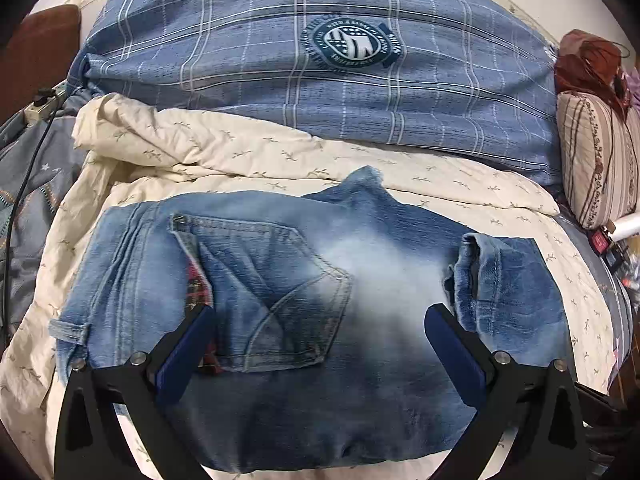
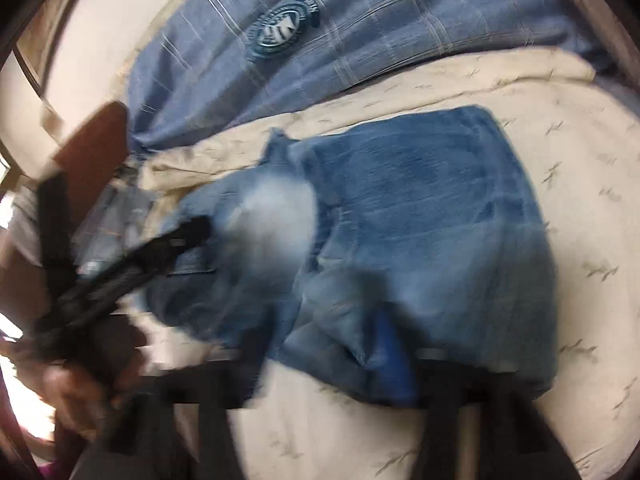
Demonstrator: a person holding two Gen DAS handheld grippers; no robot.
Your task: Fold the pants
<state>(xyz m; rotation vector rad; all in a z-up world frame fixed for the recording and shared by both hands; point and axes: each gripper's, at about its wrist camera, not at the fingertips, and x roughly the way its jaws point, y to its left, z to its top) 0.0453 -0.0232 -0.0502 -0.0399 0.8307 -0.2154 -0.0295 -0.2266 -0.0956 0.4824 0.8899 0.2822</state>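
The faded blue jeans (image 1: 312,312) lie folded in a compact bundle on the cream bedsheet (image 1: 280,152), back pocket up, hem folded over at the right. My left gripper (image 1: 320,316) is open just above the jeans, fingers either side of the pocket, holding nothing. The right wrist view is blurred by motion. It shows the jeans (image 2: 400,220) and the left gripper (image 2: 168,248) at their left end. One blue pad (image 2: 386,344) of my right gripper rests against the near edge of the jeans; I cannot tell whether that gripper is open or shut.
A blue plaid duvet (image 1: 320,60) with a round badge is piled behind the jeans. A striped pillow (image 1: 596,168) and red cloth sit at the right. A power strip and cable (image 1: 40,108) lie at the left. A brown headboard (image 2: 92,148) stands at the left.
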